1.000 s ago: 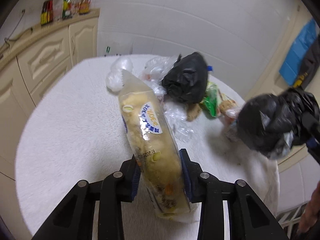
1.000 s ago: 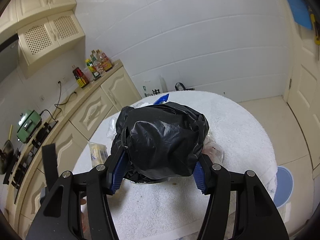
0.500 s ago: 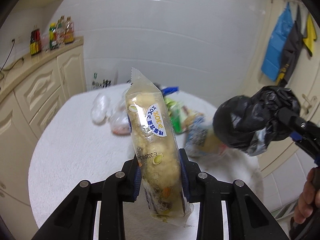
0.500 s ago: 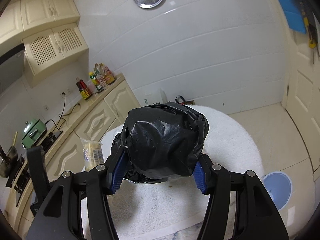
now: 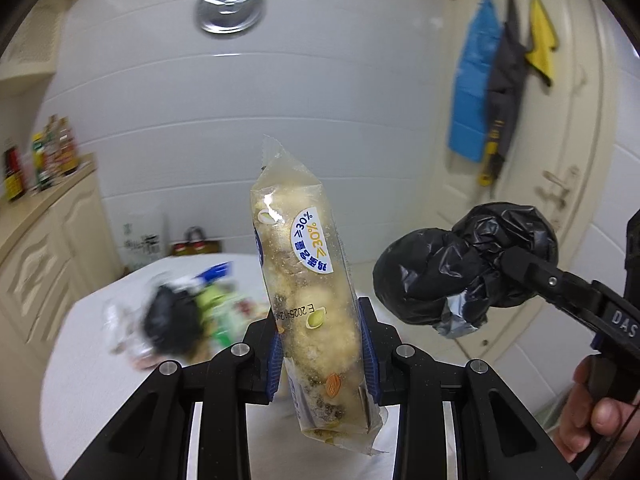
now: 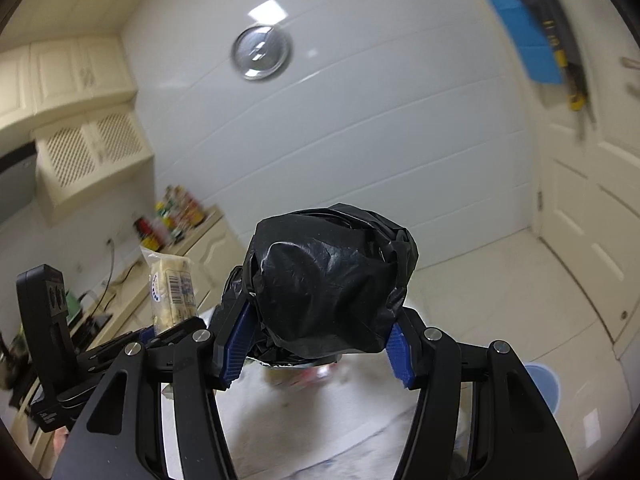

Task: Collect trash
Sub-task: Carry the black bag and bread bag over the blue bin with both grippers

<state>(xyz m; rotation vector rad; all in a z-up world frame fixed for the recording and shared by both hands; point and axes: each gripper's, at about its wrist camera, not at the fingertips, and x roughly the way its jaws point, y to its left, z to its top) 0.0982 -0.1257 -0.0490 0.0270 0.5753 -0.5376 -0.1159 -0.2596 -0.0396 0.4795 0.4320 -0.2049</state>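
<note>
My left gripper point(image 5: 320, 346) is shut on a clear snack packet point(image 5: 308, 280) of yellowish pastry, held upright above the round white table point(image 5: 80, 392). The packet also shows in the right wrist view point(image 6: 172, 292). My right gripper point(image 6: 318, 348) is shut on a crumpled black plastic bag point(image 6: 328, 292) and holds it up in the air; the bag shows at the right of the left wrist view point(image 5: 452, 276). More trash lies blurred on the table: a black bag point(image 5: 172, 320) and green and clear wrappers point(image 5: 216, 304).
Cream cabinets with bottles point(image 5: 40, 160) run along the left. A white door with hanging blue, black and yellow cloths point(image 5: 500, 92) is on the right. A blue bin point(image 6: 540, 384) stands on the floor right of the table.
Both grippers have risen and tilted up with their loads; the table and the trash pile have dropped lower in both views. The grips have not changed.
</note>
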